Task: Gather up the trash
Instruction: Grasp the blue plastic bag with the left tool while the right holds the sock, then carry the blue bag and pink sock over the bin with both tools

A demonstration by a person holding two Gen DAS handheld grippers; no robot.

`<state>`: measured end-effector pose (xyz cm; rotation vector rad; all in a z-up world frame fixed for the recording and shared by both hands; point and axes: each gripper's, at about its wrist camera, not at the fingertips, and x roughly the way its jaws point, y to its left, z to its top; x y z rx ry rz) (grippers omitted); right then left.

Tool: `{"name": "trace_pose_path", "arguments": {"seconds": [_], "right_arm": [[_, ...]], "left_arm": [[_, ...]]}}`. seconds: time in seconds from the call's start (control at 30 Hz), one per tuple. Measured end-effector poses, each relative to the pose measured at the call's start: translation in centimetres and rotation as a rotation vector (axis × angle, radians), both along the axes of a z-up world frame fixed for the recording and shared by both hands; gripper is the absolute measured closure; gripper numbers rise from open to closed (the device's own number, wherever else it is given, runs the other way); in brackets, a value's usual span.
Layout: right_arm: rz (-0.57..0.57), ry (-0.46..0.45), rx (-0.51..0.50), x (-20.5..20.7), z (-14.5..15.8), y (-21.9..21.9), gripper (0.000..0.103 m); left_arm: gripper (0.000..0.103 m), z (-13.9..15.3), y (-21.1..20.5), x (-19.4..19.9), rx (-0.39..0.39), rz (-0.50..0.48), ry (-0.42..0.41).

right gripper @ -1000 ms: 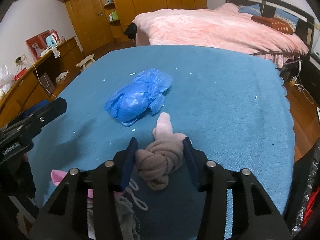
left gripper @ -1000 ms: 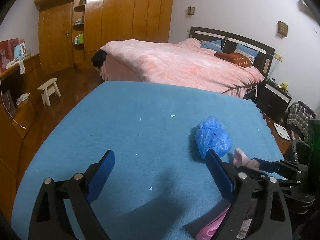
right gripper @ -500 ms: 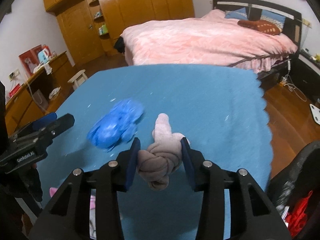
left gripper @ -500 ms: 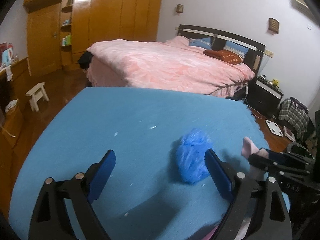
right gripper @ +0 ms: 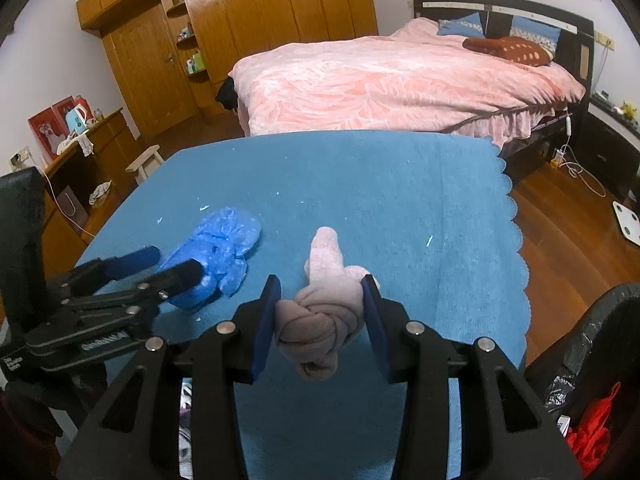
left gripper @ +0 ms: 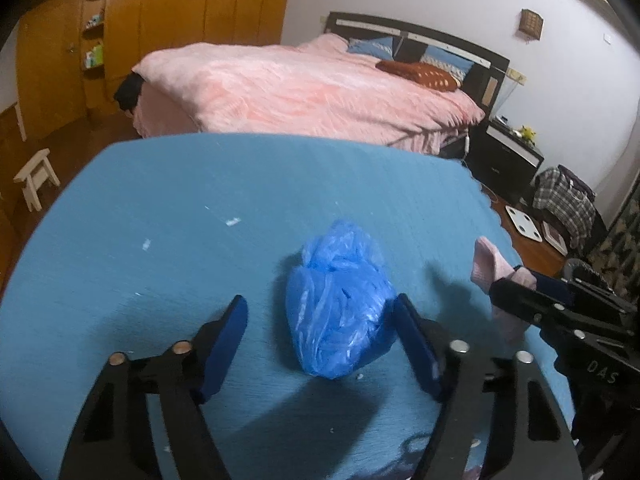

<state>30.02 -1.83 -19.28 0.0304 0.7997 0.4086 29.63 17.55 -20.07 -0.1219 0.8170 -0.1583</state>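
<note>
Right tool (right gripper: 322,312) clamped on knotted sock (right gripper: 324,312), left tool (left gripper: 320,344) apart round blue bag (left gripper: 340,304); bin (right gripper: 600,344) cut off.

A bedroom in a home: a bed (right gripper: 400,80) under a pink quilt (left gripper: 304,92) against a dark headboard (right gripper: 500,8); a wall of wooden wardrobes (right gripper: 248,28); a bedside cabinet (left gripper: 508,160); wooden flooring (right gripper: 568,216) with a small stool (left gripper: 36,176) and a bathroom scale (left gripper: 524,224).
</note>
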Motion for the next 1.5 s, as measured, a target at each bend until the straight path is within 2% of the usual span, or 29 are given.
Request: {"name": "trace_pose_path", "arguments": {"seconds": [0.07,0.1,0.23,0.37,0.87,1.27,1.5], "right_arm": [[0.000,-0.002,0.000,-0.1,0.1,0.0,0.063],[0.000,-0.003,-0.001,-0.1,0.1,0.0,0.063],[0.000,-0.011,0.001,-0.2,0.6,-0.1,0.063],[0.001,-0.027,0.010,-0.5,1.5,-0.3,0.063],[-0.008,-0.109,0.051,-3.2,6.3,-2.0,0.063],[-0.049,-0.177,0.079,-7.8,10.3,-6.0,0.063],[-0.099,-0.206,0.083,-11.2,11.6,-10.0,0.063]], "left_arm": [[0.046,-0.3,-0.1,0.2,-0.008,-0.016,0.012],[0.055,-0.4,-0.4,0.3,-0.010,-0.029,0.016],[0.061,-0.1,-0.7,0.1,0.001,-0.049,0.005],[0.063,0.8,-0.6,-0.3,0.001,-0.040,-0.015],[0.063,8.0,-1.4,-4.1,-0.001,-0.004,-0.138],[0.063,11.0,-4.9,-8.7,-0.020,0.007,-0.192],[0.063,12.4,-8.7,-11.1,-0.025,-0.043,-0.219]]}}
